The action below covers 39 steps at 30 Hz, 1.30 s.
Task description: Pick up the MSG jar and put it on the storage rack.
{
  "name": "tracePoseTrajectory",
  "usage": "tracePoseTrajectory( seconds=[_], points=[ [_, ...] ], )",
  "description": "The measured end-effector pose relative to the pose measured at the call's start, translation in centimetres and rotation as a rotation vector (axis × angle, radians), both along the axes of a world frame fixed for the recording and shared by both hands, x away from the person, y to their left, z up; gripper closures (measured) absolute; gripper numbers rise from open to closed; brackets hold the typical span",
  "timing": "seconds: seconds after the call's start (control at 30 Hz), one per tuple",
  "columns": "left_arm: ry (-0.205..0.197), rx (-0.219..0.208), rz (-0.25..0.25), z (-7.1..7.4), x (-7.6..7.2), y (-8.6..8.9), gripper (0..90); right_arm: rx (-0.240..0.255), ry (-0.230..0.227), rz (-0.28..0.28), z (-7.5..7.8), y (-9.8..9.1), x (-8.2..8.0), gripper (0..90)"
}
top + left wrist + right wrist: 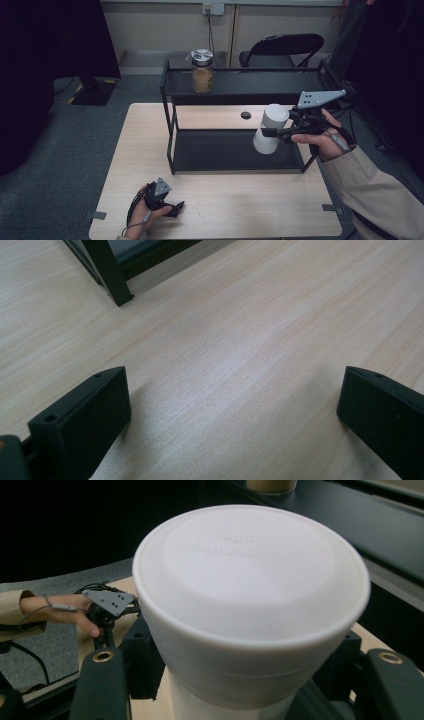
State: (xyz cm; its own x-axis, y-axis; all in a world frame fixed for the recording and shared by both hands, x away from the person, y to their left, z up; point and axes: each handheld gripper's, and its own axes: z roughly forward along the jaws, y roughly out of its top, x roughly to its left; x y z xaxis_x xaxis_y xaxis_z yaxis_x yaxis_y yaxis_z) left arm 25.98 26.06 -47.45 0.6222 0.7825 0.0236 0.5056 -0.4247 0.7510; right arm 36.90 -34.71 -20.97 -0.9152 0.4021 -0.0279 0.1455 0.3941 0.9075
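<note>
High view has the right gripper clamped on the white container, tilted above the rack's lower shelf, while the left gripper view shows the left gripper with jaws apart over bare table.

A light wooden table carries a black two-tier metal shelf rack that stands on its far half, one of its feet resting on the bare wood. On the rack's top shelf, toward its left end, stands a glass jar with a silver lid and brownish contents. The near half of the table is bare wood grain, with a small dark round hole in the tabletop behind the rack.
</note>
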Motion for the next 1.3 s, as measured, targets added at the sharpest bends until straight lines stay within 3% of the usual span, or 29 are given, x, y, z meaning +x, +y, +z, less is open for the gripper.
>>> tracePoseTrajectory(
  seconds=[0.9, 1.3],
  points=[
    [0.002, 0.001, -0.001, 0.0, 0.0, 0.0, 0.0, -0.015, -0.005, -0.048, 7.0, 1.0, 2.0, 35.4],
    [0.002, 0.001, -0.001, 0.0, 0.0, 0.0, 0.0, -0.033, -0.022, -0.122, 9.6, 0.7, 2.7, 35.5]
  ],
)
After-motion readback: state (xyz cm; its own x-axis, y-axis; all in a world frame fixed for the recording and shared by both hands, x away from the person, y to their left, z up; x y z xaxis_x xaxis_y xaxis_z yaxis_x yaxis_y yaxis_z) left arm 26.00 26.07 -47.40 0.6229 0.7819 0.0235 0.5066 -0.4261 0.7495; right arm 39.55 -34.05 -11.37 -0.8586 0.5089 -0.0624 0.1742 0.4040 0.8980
